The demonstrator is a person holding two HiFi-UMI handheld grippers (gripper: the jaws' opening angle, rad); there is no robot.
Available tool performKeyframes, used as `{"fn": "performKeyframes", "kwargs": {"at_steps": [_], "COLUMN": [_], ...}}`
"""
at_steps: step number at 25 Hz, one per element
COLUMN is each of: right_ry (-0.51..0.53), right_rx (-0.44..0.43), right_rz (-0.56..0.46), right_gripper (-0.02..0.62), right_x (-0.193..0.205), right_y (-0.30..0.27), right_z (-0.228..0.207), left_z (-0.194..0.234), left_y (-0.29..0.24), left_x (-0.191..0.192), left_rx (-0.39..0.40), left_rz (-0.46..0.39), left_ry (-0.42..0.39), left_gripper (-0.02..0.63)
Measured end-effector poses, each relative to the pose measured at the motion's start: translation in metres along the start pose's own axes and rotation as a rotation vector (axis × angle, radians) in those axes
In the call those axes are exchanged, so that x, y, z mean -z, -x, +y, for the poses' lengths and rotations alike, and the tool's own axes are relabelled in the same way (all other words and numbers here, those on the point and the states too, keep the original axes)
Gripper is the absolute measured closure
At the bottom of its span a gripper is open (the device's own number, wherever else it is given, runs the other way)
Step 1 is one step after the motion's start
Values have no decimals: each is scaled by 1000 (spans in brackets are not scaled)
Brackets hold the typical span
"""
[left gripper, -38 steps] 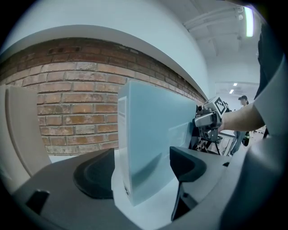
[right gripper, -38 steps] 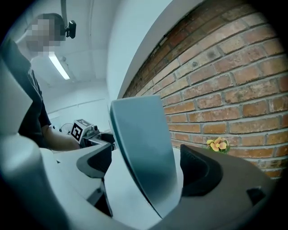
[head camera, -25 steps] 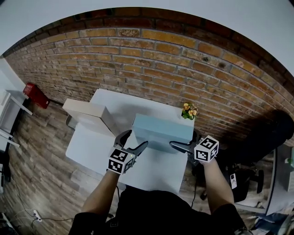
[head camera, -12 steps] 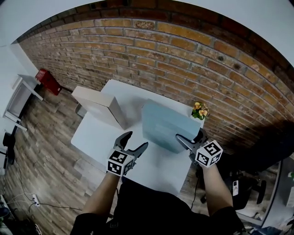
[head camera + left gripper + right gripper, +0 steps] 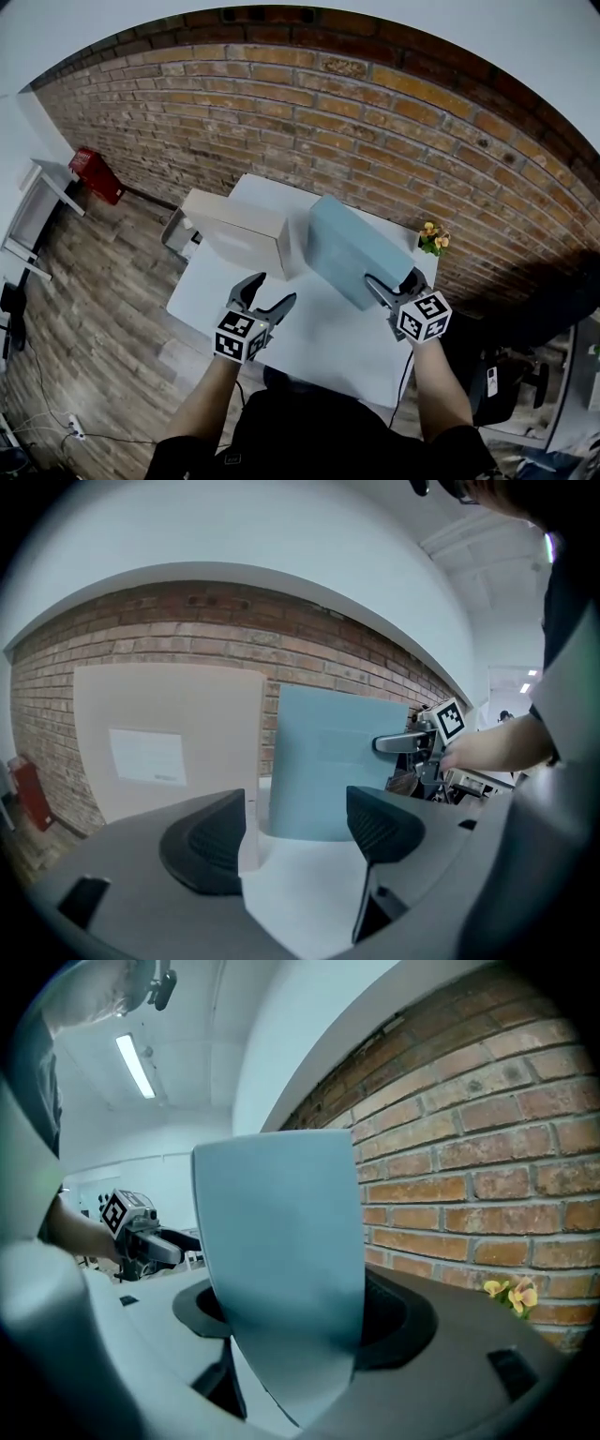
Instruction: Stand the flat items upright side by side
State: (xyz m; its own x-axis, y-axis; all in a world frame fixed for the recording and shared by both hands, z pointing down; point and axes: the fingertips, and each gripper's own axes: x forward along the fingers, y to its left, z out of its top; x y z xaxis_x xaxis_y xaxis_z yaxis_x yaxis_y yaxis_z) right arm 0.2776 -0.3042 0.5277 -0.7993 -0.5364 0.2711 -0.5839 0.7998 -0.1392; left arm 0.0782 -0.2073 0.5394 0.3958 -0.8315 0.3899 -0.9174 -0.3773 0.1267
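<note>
Two flat boxes stand upright side by side on the white table (image 5: 309,333): a beige box (image 5: 239,239) on the left and a light blue box (image 5: 349,248) on the right, with a narrow gap between them. My right gripper (image 5: 392,286) is shut on the blue box's near right edge; the right gripper view has the blue box (image 5: 281,1241) filling the space between the jaws. My left gripper (image 5: 264,302) hovers in front of the beige box (image 5: 169,742), its jaws closing with nothing between them. The blue box (image 5: 328,761) also shows in the left gripper view.
A brick wall (image 5: 309,112) runs behind the table. A small pot of yellow flowers (image 5: 433,239) sits at the table's far right corner. A red object (image 5: 94,173) lies on the wooden floor at left. Bare tabletop lies in front of the boxes.
The right gripper has swung the blue box from facing me to standing edge-on beside the beige box. The left gripper has stayed low near the front of the table.
</note>
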Motion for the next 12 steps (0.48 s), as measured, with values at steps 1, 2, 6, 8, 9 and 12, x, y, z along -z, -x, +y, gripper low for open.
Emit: {"fn": "performKeyframes", "kwargs": {"at_steps": [1, 2, 6, 8, 9, 12], "right_ry": [-5, -8, -11, -4, 2, 18], "right_rx": [10, 20, 41, 37, 32, 12], "right_rz": [1, -1, -2, 3, 6, 20], "right_gripper": [250, 250, 254, 257, 258, 262], "right_x": [-1, -3, -5, -7, -8, -8], "right_y": [-8, -16, -41, -51, -55, -64], "right_z": [5, 9, 26, 37, 42, 55], "left_z": [9, 19, 51, 67, 74, 90], "left_y": [5, 9, 25, 32, 35, 41], "left_x": [-1, -1, 1, 2, 1, -2], "left_rx": [3, 5, 25, 33, 35, 28], "left_rz": [-6, -15, -33, -27, -25, -29], "left_ry": [0, -2, 5, -7, -14, -11], "left_gripper": [251, 252, 256, 259, 261, 261]}}
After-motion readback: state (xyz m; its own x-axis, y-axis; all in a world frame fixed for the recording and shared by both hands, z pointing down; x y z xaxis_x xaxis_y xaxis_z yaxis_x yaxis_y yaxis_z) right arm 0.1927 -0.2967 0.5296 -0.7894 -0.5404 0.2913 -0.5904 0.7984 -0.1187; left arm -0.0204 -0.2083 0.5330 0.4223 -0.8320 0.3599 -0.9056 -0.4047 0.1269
